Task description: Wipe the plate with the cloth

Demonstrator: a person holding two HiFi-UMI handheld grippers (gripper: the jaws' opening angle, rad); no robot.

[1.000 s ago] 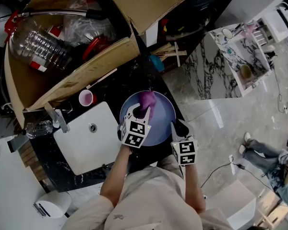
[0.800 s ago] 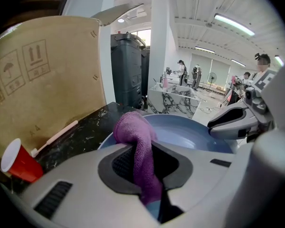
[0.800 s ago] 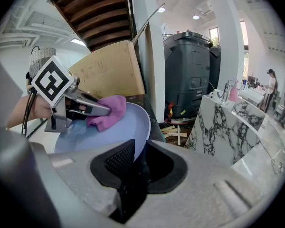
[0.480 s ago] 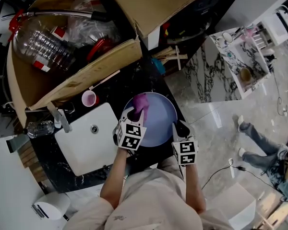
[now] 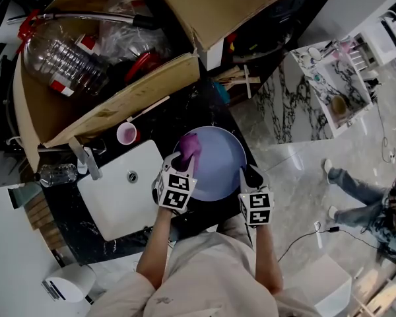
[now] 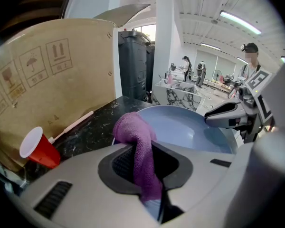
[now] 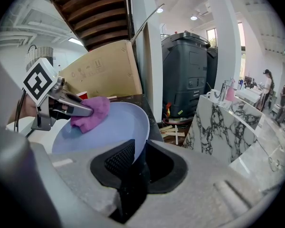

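Pinching the purple cloth (image 6: 135, 134) tight between its jaws, the left gripper (image 5: 185, 158) presses the wad against the left part of the light-blue plate (image 5: 221, 167). The right gripper (image 7: 133, 170) is clamped on the plate's rim on the opposite side. The plate sits over the black countertop (image 6: 92, 125), just right of a white sink (image 5: 115, 200). A red cup (image 6: 37, 148) stands near the sink, close beside a large cardboard box (image 6: 52, 77).
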